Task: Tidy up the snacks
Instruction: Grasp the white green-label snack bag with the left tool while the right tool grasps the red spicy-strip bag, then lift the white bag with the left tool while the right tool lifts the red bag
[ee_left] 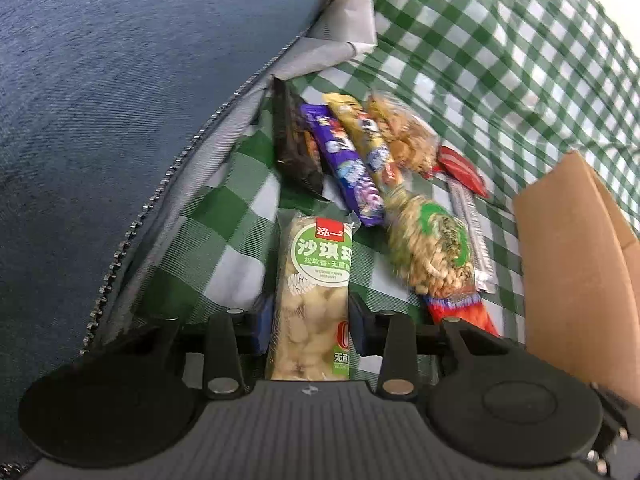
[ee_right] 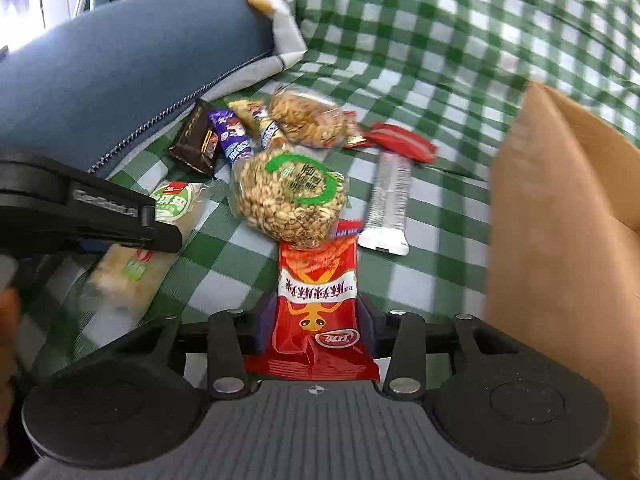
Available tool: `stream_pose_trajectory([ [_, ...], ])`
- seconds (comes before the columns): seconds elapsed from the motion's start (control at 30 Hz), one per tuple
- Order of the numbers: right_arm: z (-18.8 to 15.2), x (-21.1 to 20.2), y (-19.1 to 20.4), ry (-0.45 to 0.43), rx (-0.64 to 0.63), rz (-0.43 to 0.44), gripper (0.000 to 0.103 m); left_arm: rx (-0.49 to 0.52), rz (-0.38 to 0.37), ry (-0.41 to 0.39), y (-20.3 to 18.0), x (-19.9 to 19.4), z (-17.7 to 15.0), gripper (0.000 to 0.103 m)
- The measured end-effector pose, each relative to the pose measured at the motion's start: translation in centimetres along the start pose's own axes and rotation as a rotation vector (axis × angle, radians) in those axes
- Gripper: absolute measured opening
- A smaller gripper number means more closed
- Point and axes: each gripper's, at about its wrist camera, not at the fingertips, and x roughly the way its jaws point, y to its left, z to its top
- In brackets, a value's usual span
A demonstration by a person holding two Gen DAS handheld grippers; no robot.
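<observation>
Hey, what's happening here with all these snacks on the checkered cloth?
A person is sorting snacks with a handheld gripper in each hand. The left gripper is closed on a pale sachima bar, and the right gripper is closed on a red snack packet. Other packets lie loose on the green checkered cloth, beside a cardboard box.

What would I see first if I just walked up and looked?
Probably the two snacks caught in jaws: a pale green-labelled packet of puffed bars in the left gripper, and a shiny red snack packet in the right gripper. Just beyond them, a colourful heap of snacks spreads over the green-and-white checked cloth, with a brown cardboard box at the right.
</observation>
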Motion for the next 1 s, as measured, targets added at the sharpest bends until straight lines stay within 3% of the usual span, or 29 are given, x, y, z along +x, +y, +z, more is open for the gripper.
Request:
stream_pose_trajectory([
  [0.23,-4.1,-4.5,-0.6,-0.002,0.008,-0.010,0.043,0.032,-0.150,0.091,-1.0,-0.3,-1.9,0.042],
  [0.37,-6.3,-4.7,-0.7,0.038,0.009,-0.024,0.043,0.113,-0.134,0.096,-2.3,-1.2,-3.7,0.042],
  [0.57,-7.0,-4.8,-0.1,0.043,-0.054,-0.040,0.047,0.074,-0.180,0.153,-2.3,-1.8,-5.6,0.042],
  [1.0,-6.8,-4.6,-0.7,0.031,0.006,-0.015,0.063,0.119,-0.152,0.124,-3.2,-2.2,-6.3,0.048],
])
